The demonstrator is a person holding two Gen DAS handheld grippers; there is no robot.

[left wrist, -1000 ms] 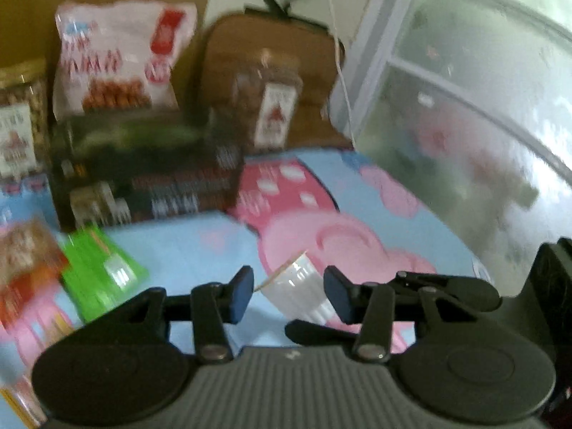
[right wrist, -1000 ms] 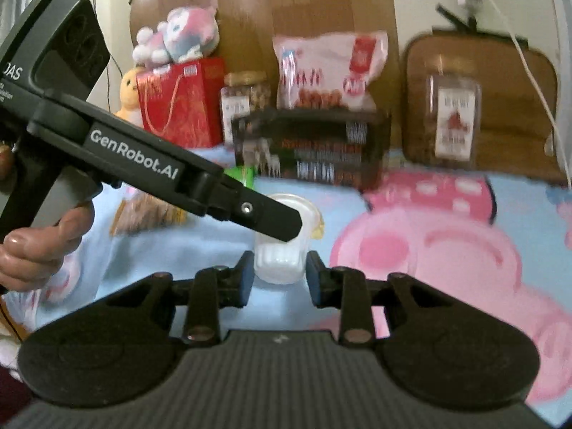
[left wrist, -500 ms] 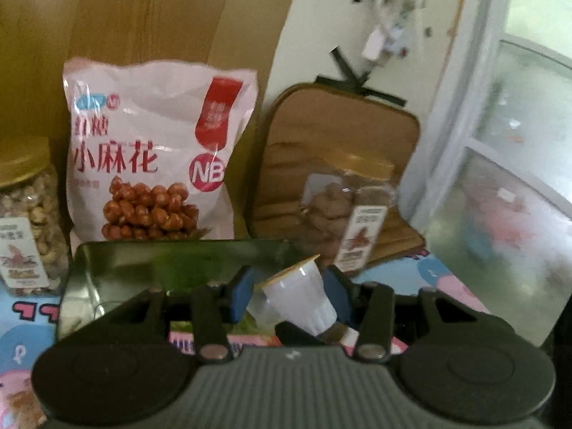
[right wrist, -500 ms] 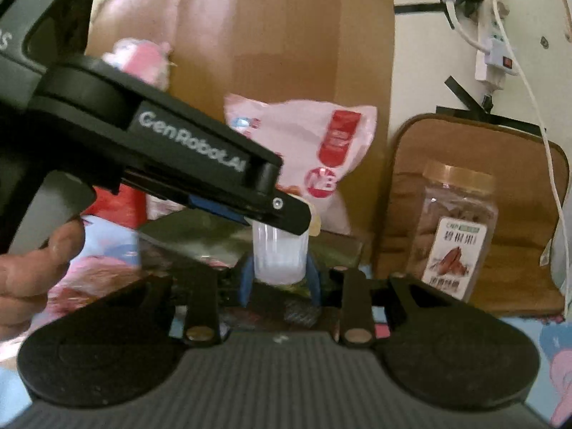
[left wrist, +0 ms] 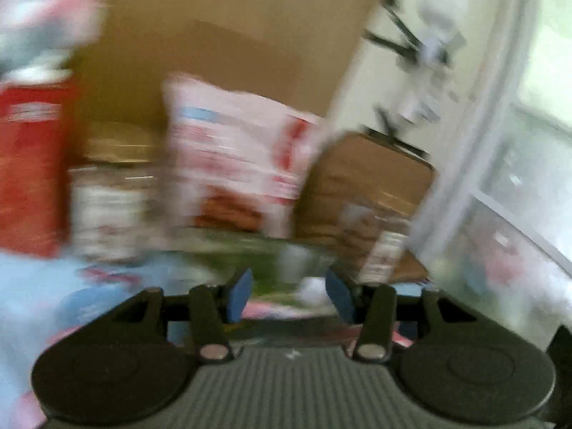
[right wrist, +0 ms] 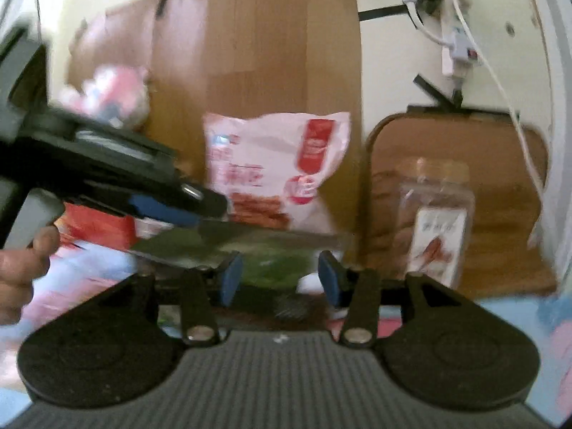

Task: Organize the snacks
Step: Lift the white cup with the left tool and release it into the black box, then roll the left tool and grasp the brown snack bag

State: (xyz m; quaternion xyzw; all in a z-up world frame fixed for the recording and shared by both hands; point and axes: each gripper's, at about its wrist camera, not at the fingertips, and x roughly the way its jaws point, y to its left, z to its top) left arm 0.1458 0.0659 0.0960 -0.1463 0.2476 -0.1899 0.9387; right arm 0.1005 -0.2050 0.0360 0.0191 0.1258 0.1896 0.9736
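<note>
Both views are motion-blurred. My left gripper (left wrist: 289,296) hangs over the open dark box (left wrist: 257,261) with green inside, and its jaws are opening. A small white jelly cup (left wrist: 312,291) shows as a blur low between the pads, close to the right one, and neither pad presses on it. My right gripper (right wrist: 279,279) is over the same box (right wrist: 271,266), jaws opening too. Another white cup (right wrist: 307,282) sits low by its right pad, free of the pads. In the right wrist view the left gripper (right wrist: 200,207) reaches in from the left, held by a person's hand (right wrist: 21,271).
Behind the box stand a pink snack bag (right wrist: 275,164), a jar of brown snacks (right wrist: 436,221) against a brown cushion (right wrist: 482,178), a nut jar (left wrist: 111,193) and a red box (left wrist: 28,164). A power strip with cables (right wrist: 457,46) hangs on the wall.
Both grippers carried their white cups from the blue and pink cloth up to the dark box. Their jaws have since widened and the cups have dropped low between the pads.
</note>
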